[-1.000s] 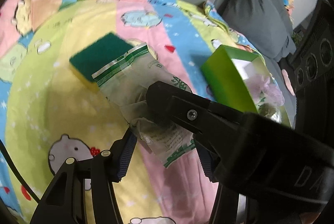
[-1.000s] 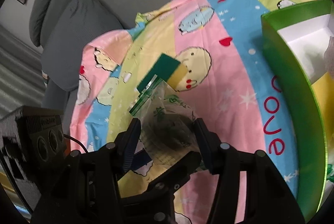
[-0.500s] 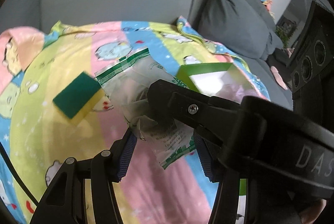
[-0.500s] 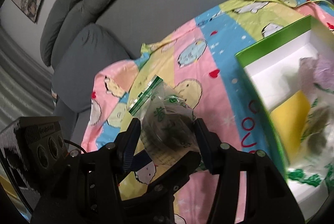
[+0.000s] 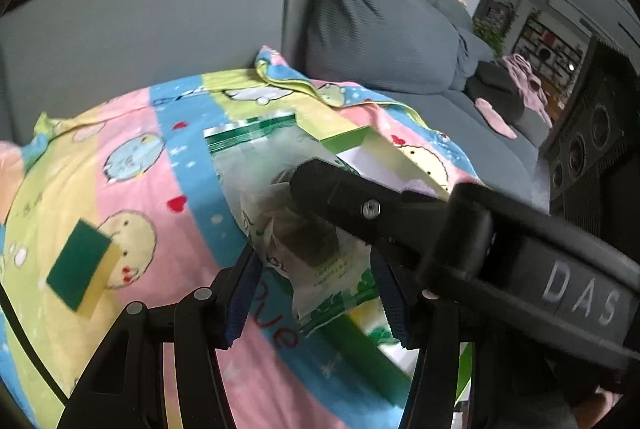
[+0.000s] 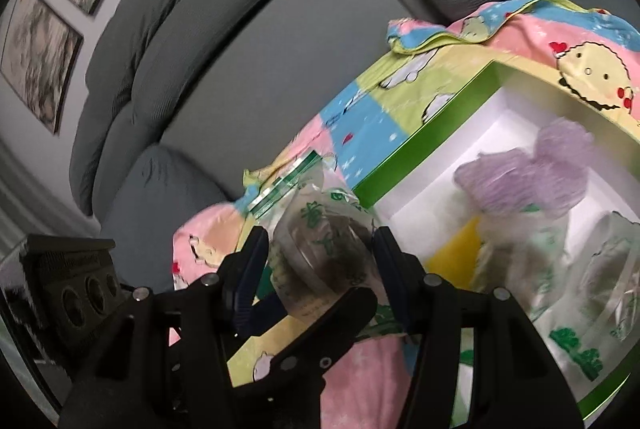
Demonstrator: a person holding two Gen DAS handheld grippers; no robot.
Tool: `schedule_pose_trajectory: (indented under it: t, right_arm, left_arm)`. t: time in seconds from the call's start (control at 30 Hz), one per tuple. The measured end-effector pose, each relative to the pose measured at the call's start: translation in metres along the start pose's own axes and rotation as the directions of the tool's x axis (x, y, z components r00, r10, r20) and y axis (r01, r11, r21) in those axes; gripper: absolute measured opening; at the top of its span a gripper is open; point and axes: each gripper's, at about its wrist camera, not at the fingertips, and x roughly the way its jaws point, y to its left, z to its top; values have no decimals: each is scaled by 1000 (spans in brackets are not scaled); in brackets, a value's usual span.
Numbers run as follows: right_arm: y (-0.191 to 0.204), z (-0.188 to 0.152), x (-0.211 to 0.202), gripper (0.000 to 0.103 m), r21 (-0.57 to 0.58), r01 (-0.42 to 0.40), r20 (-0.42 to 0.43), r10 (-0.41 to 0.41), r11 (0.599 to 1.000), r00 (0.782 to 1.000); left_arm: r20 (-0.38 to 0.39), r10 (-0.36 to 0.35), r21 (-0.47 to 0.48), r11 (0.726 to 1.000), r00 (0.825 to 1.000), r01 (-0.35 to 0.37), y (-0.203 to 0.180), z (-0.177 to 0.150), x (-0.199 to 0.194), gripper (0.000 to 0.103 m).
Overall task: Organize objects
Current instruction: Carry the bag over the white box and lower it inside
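both grippers hold one see-through bag (image 5: 296,213) with green print and something dark inside. the left gripper (image 5: 316,293) has its blue pads pressed on the lower part of the bag, one on each side. the right gripper (image 6: 320,269) squeezes the same bag (image 6: 320,241) between its own pads, and one of its black fingers (image 5: 360,205) crosses the front of the left view. the bag is up in the air, above the colourful cartoon blanket (image 5: 160,173) that lies over a grey sofa (image 5: 380,37). it hangs right next to the near edge of the green box (image 6: 420,149), which sits open on the blanket. the box is white inside and already has things in it: a fluffy purple thing (image 6: 536,169), something yellow (image 6: 456,249), and more see-through bags with green print (image 6: 592,281). in the left view the green box (image 5: 348,137) peeks out from behind the bag. a sponge (image 5: 82,265), green on top and yellow on the side, lies flat on the blanket far off to the left, well apart from the box and the bag
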Motion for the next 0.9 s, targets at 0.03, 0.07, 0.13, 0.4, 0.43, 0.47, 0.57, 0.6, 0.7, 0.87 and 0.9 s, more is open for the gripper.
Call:
schedule_pose_trajectory:
  t: [0.03,0.07,0.13,0.4,0.43,0.47,0.57,0.6,0.7,0.87,0.9]
  right_arm:
    - [-4,1,-2,55,11,4,8,-4,1000,1000]
    - [-8,3,-4,55,27,6,19,-6,1000,1000]
    - [-17,5,-8,55,59,12,35,-14,998,999]
    - [-47,8,-12,55,149,57,45,-65,987,997]
    - [-50,7,-10,55,161,67,39,-74,985,996]
    - [-52,6,-9,55,171,77,36,-84,982,996]
    - [-59,7,-7,55,195,106,28,-113,975,993]
    - [-62,7,-6,55,201,114,27,-122,973,992]
    - [-68,9,-3,55,211,127,24,-135,969,991]
    - [-68,10,0,51,199,179,27,-188,963,982]
    - [-69,10,0,51,203,188,31,-198,961,980]
  left_arm:
    - [-6,-3,18,1000,1000,4,-5,3,4,57]
    - [-9,-7,27,1000,1000,7,-7,4,7,57]
    - [-16,-15,42,999,1000,16,-13,6,13,57]
    - [-73,-44,53,997,996,48,-25,7,43,57]
    - [-81,-48,48,998,996,52,-25,6,46,57]
    - [-91,-53,41,998,994,57,-25,6,50,57]
    - [-133,-75,25,997,988,79,-25,5,60,57]
    - [-135,-79,22,996,988,83,-26,4,61,57]
    - [-144,-80,2,997,986,81,-25,2,66,57]
    - [-156,-85,-24,996,984,82,-22,0,73,57]
    - [-156,-81,-24,997,985,78,-22,0,73,57]
